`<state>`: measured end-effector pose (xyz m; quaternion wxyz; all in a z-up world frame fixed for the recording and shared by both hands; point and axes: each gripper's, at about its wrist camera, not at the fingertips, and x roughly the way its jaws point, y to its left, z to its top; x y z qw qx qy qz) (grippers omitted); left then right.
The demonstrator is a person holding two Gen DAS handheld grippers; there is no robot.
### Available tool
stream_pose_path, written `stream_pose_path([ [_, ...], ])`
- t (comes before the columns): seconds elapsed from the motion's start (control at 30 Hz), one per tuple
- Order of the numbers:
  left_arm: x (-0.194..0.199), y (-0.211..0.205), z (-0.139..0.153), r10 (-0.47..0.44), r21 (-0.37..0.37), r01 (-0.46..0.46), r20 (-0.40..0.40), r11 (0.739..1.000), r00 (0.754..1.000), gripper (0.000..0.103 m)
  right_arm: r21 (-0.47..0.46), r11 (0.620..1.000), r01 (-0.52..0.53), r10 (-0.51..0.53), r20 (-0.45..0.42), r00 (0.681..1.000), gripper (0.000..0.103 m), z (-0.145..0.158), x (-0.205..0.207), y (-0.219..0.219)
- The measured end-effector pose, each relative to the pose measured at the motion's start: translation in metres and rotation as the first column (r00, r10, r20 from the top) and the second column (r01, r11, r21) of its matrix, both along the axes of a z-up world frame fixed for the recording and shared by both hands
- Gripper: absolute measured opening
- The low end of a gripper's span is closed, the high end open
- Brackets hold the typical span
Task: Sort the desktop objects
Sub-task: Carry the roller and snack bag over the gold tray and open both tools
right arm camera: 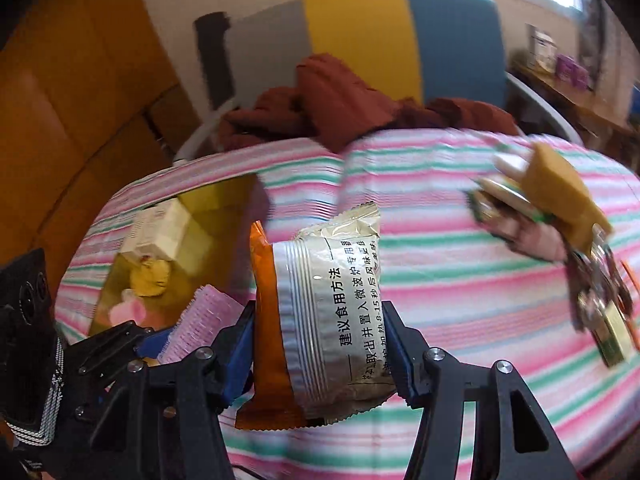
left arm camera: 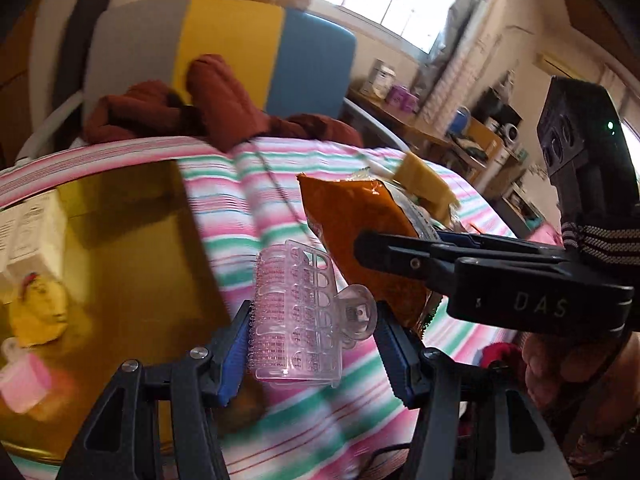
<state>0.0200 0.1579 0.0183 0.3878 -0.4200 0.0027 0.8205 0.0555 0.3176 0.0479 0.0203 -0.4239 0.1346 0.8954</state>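
Gripping a pink hair roller (left arm camera: 298, 312) between its blue pads, the left claw (left arm camera: 312, 344) hangs above the striped cloth (left arm camera: 248, 204) on the counter, just beside a gold tray (left arm camera: 132, 216). In that tray lie a white box (left arm camera: 28, 232), a yellow toy (left arm camera: 38, 308) and another pink roller (left arm camera: 24, 376). The right claw (right arm camera: 320, 352) is clenched on a snack packet (right arm camera: 320, 312), orange and silver, raised over the cloth. Keys (right arm camera: 600, 292) and a tan pouch (right arm camera: 560, 188) lie at the right.
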Motion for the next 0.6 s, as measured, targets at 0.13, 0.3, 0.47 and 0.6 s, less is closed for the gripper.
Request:
stream_pose_path([
  [0.13,-0.017,-0.026,-0.001,0.065,-0.009,-0.065,0.007,0.998,0.998,0.059,0.011,0.997,-0.073,0.073,-0.012,0.997,0.058,0.008,-0.026,-0.032],
  [0.3,-0.041,-0.061,-0.017,0.177,-0.051,-0.175,0.033,0.983,0.984,0.059,0.002,0.991,-0.133,0.133,0.007,0.991,0.058,0.005,-0.068,-0.064],
  [0.47,-0.061,-0.086,-0.047,0.252,-0.122,-0.24,0.096,0.963,0.963,0.059,-0.054,0.986,-0.158,0.161,0.058,0.985,0.058,-0.011,-0.121,-0.092],
  [0.6,-0.072,-0.091,-0.063,0.296,-0.179,-0.274,0.104,0.945,0.95,0.059,-0.084,0.98,-0.181,0.189,0.109,0.976,0.058,-0.027,-0.163,-0.117],
])
